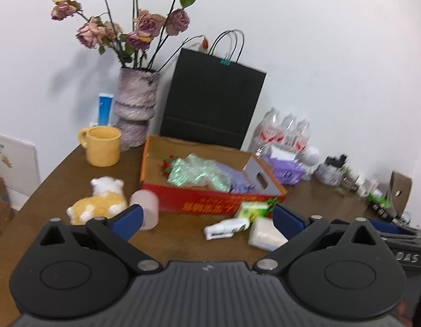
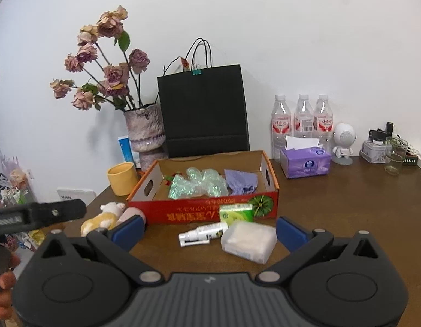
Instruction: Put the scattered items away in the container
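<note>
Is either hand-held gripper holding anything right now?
No. The left hand-held gripper and right hand-held gripper are both open, with nothing between the fingers.

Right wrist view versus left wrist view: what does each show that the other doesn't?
Only the right wrist view shows the left gripper from the side and a clear drinking glass near the wall.

Only the left wrist view shows the yellow mug's handle.

Both show the red box holding bubble wrap, plus the plush toy, spray bottle, green packet and clear plastic case outside it.

Both wrist views toward shared box [image 1: 210,204]
</note>
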